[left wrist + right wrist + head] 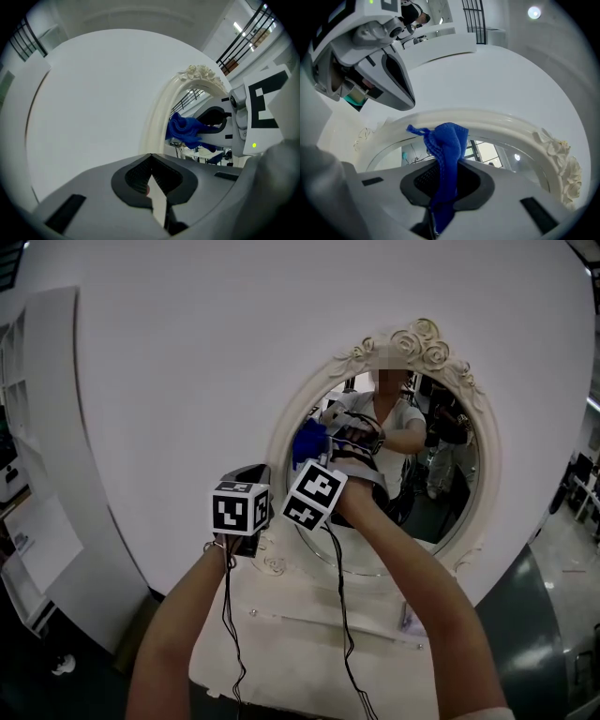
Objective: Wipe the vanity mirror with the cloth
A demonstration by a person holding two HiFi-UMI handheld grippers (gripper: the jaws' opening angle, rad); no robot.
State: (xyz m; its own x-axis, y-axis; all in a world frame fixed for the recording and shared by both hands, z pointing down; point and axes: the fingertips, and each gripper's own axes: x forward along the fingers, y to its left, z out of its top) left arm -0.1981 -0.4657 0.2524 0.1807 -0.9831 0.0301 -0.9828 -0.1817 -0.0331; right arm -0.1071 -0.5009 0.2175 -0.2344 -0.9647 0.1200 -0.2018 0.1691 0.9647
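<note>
2 tools: right tool [446, 163] clamped on the blue cloth [449, 143] by the vanity mirror [452, 498]; left tool [151, 160] closed, empty.

The left gripper [152, 176] and right gripper [445, 176] had smooth pale-grey shells, with dark ribbed jaws set in black surrounds — each gripper carried a cube [241, 508] of black-and-white square markers. Thin black cables [228, 634] trailed along both bare forearms. A small green light [254, 146] glowed on the right gripper's housing.
</note>
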